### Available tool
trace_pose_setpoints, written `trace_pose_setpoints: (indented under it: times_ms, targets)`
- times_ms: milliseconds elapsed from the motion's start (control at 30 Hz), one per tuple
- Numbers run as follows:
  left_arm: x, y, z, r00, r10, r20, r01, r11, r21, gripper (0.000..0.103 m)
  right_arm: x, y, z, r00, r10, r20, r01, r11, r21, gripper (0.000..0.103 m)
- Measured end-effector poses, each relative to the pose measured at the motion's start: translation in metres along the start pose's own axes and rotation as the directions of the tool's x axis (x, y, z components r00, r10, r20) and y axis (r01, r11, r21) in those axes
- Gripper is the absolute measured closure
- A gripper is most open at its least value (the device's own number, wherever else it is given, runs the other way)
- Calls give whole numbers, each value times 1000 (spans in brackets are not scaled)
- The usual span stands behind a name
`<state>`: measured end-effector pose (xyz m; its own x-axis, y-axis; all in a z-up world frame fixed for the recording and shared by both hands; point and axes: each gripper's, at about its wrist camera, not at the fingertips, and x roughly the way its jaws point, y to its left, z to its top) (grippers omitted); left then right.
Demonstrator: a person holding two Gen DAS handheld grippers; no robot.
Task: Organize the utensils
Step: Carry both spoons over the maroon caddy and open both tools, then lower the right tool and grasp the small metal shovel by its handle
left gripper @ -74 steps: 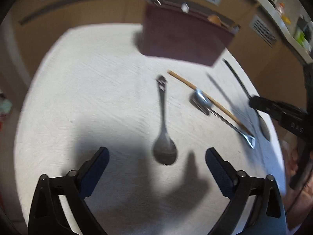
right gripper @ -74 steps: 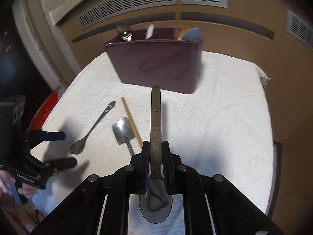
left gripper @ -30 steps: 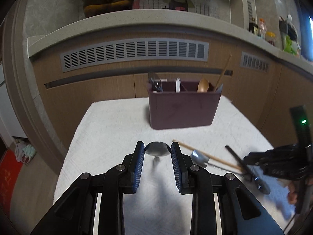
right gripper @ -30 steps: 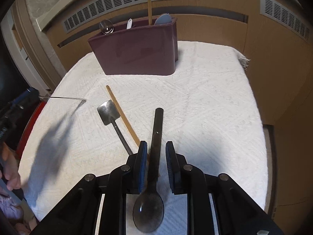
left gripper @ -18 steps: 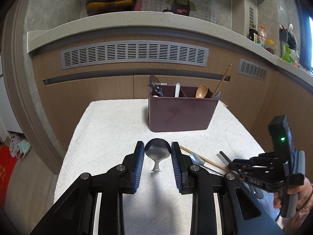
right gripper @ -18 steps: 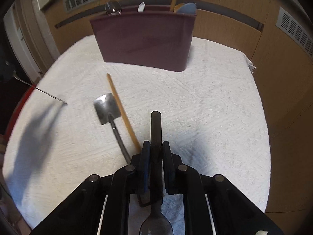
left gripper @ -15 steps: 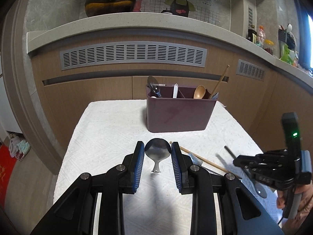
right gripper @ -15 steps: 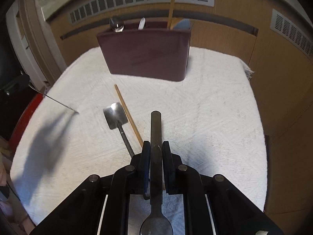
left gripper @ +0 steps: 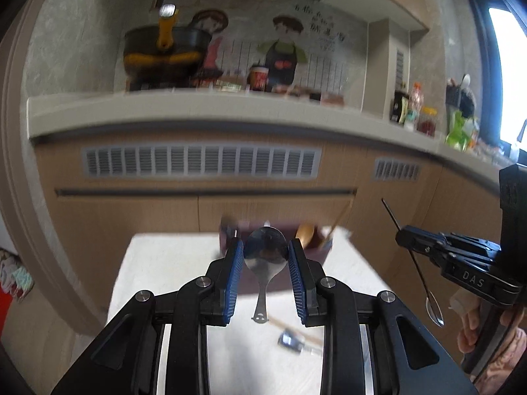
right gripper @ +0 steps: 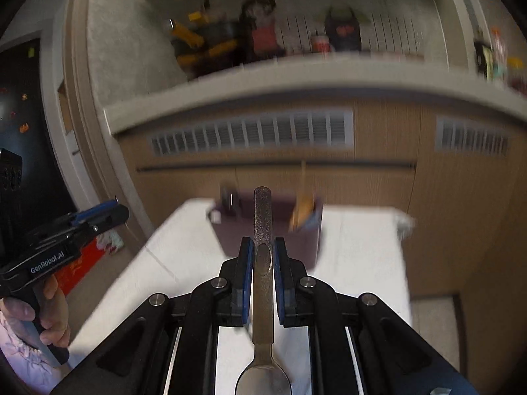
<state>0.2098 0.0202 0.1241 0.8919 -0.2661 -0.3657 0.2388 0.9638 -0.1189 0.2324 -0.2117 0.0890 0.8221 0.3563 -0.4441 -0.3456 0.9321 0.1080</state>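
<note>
At lower centre of the left wrist view, left gripper (left gripper: 265, 253) is clamped on the bowl of a steel spoon (left gripper: 265, 250), handle hanging down over the white cloth (left gripper: 158, 263). Behind it, blurred, the maroon utensil caddy (left gripper: 321, 247). Lower right of centre, a small spatula (left gripper: 290, 340) on the cloth. Far right, right gripper (left gripper: 400, 235) pinches the dark-handled spoon (left gripper: 418, 263), bowl down. Right wrist view: pads tight on its handle.
</note>
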Motion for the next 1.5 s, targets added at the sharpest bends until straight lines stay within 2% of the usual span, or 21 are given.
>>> trace_pose_setpoints:
  times_ms: [100,200,300,433,600,733,900,1033,1100,1133,1200,1333,1500]
  targets:
    - [4,4,40,998,-15,68,16,1000,-3,74,-2,5,48,992,-23,121,26,999,-23,92]
    - [17,11,66,994,-1,112,2,1000,-6,74,12,4,86,977,-33,213,34,999,-3,92]
    - [38,24,80,994,-15,109,19,999,-35,74,38,2,103,971,-58,231,56,998,14,92]
    - [70,39,83,997,-28,71,33,997,-72,74,79,5,110,971,-121,205,120,993,20,92]
    - [107,53,69,999,-32,12,33,993,-111,74,120,5,104,966,-175,190,171,985,40,92]
    - [128,57,57,999,-47,-28,43,990,-134,74,149,2,94,968,-186,170,175,982,74,92]
    - [152,59,42,996,-62,-65,52,987,-152,74,172,1,82,953,-230,200,222,973,62,92]
    - [172,62,33,991,-81,-104,62,983,-173,73,182,-1,72,952,-239,190,235,971,45,91]
    - [177,63,29,990,-83,-118,61,983,-175,71,181,-3,68,957,-229,176,225,973,40,87]
    - [178,63,27,989,-83,-126,60,983,-175,66,179,-5,66,959,-227,171,223,974,41,84]
    - [177,62,25,988,-81,-134,57,983,-175,57,171,-9,63,962,-221,162,216,975,48,83]
    - [168,62,18,989,-65,-136,42,985,-167,56,141,-14,55,972,-179,151,176,984,33,81]
    - [152,57,0,983,-43,-178,16,988,-153,56,101,-10,32,985,-120,121,130,989,-75,66]
